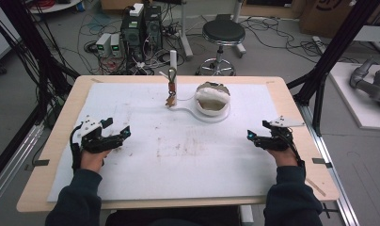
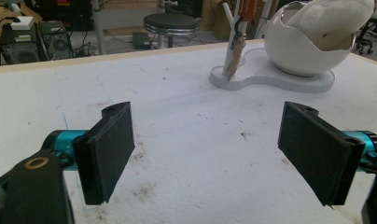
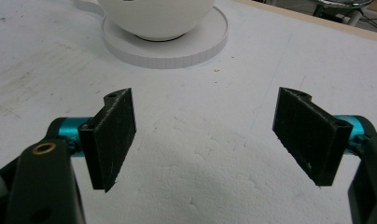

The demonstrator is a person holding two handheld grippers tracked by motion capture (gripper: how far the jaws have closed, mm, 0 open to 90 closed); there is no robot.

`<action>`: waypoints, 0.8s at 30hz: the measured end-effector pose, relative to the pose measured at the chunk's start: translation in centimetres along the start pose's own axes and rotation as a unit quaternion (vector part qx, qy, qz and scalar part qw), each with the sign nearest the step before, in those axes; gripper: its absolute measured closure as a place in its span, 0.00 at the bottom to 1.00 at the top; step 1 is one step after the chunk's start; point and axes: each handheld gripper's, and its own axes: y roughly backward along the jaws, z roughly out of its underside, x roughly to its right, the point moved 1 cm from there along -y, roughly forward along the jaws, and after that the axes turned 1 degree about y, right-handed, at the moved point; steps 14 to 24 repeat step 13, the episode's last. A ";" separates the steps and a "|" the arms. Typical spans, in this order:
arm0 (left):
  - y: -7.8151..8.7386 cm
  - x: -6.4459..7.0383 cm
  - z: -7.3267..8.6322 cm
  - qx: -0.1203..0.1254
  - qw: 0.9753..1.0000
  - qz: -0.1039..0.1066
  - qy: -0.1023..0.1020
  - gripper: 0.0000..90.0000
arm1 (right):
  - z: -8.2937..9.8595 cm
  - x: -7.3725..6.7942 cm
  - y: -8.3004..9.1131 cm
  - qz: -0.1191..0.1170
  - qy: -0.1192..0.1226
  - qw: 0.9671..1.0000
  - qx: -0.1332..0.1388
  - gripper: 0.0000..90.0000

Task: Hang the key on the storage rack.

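Note:
A white egg-shaped bowl [image 1: 213, 100] with a cracked-open top stands on a flat white base [image 1: 197, 114] at the table's far middle, something white and soft inside it. Beside it a thin white post [image 1: 173, 75] carries a small brown hanging piece [image 1: 170, 99]. In the left gripper view the bowl [image 2: 312, 46] and post [image 2: 233, 51] lie ahead to the right. My left gripper [image 1: 118, 129] rests open at the table's left. My right gripper [image 1: 257, 133] rests open at the right, the bowl's base [image 3: 177, 49] just ahead. Nothing sits between either pair of jaws.
A stained white mat [image 1: 178, 150] covers the wooden table [image 1: 61, 127]. Beyond the far edge stand a black stool [image 1: 223, 35], computer boxes [image 1: 141, 28] and loose cables on the floor. Black frame legs [image 1: 329, 56] rise at the right.

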 end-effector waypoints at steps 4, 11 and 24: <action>-0.1 0.0 0.1 -0.002 1.000 0.000 0.003 0.20 | 0.0 0.1 -0.1 0.000 0.001 1.000 0.000 0.24; -0.2 -0.1 0.1 -0.001 1.000 -0.001 0.006 0.20 | 0.1 0.2 0.0 0.001 0.001 1.000 -0.001 0.24; -0.2 -0.2 0.1 -0.001 1.000 -0.001 0.006 0.20 | 0.1 0.3 0.0 0.001 -0.002 1.000 -0.001 0.24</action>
